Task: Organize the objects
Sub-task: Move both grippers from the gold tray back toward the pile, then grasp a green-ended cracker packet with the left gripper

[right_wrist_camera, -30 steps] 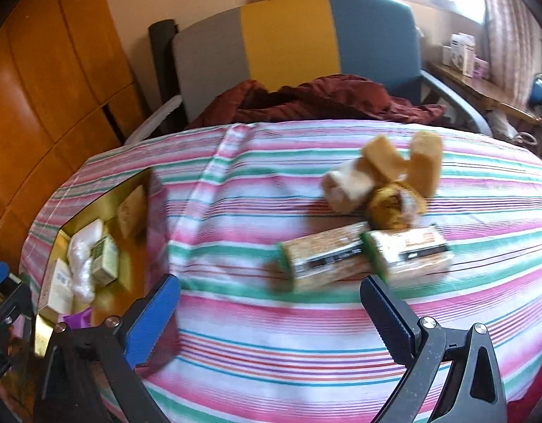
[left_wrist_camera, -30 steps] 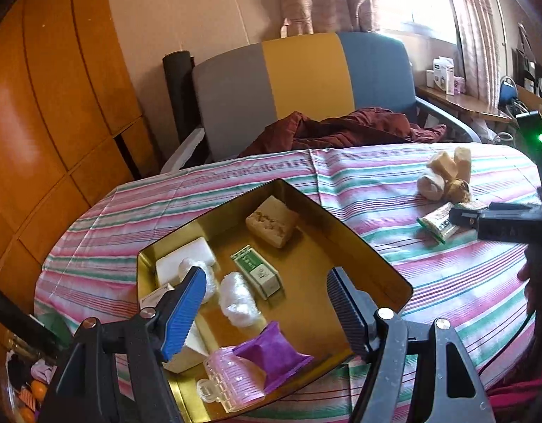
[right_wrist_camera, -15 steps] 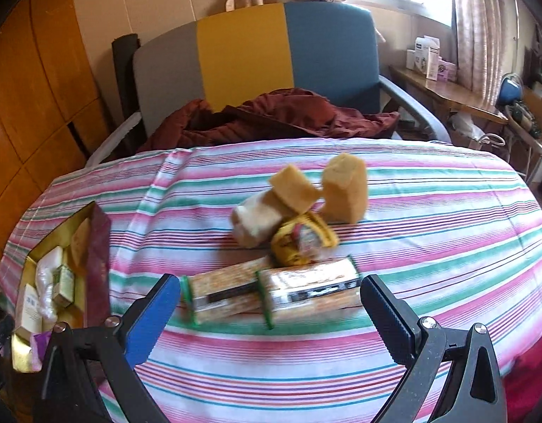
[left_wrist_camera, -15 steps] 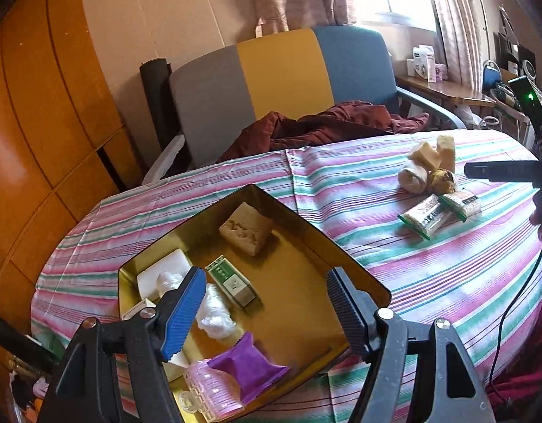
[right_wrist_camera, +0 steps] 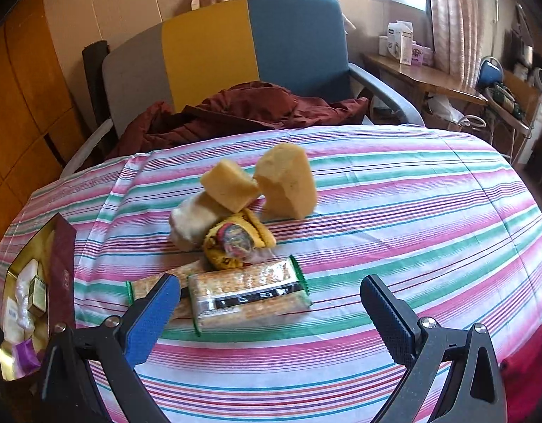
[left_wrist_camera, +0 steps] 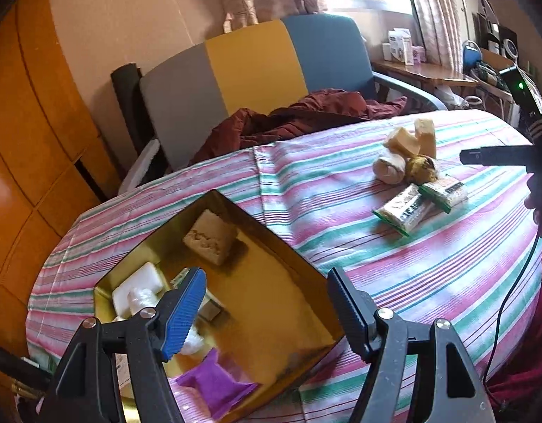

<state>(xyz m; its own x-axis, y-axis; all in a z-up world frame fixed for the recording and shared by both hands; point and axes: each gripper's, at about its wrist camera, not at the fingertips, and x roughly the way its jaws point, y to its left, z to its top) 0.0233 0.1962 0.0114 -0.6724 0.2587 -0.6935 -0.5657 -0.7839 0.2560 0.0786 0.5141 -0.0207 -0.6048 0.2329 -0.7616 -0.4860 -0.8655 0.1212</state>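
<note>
Careful — your right gripper (right_wrist_camera: 269,313) is spread, empty, over the near cracker pack (right_wrist_camera: 248,292) mid-table; its twin (right_wrist_camera: 154,287) overlaps it, so you may drag both. Left gripper (left_wrist_camera: 265,308), also spread, hangs over the gold tray (left_wrist_camera: 299,264) at the table's left edge.

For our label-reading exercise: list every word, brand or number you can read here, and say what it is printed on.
None can be read.
Cracker packets: dark band of print, blurred.
Small green box in the gold tray: too small.
Boxes on the windowsill: too small.
</note>
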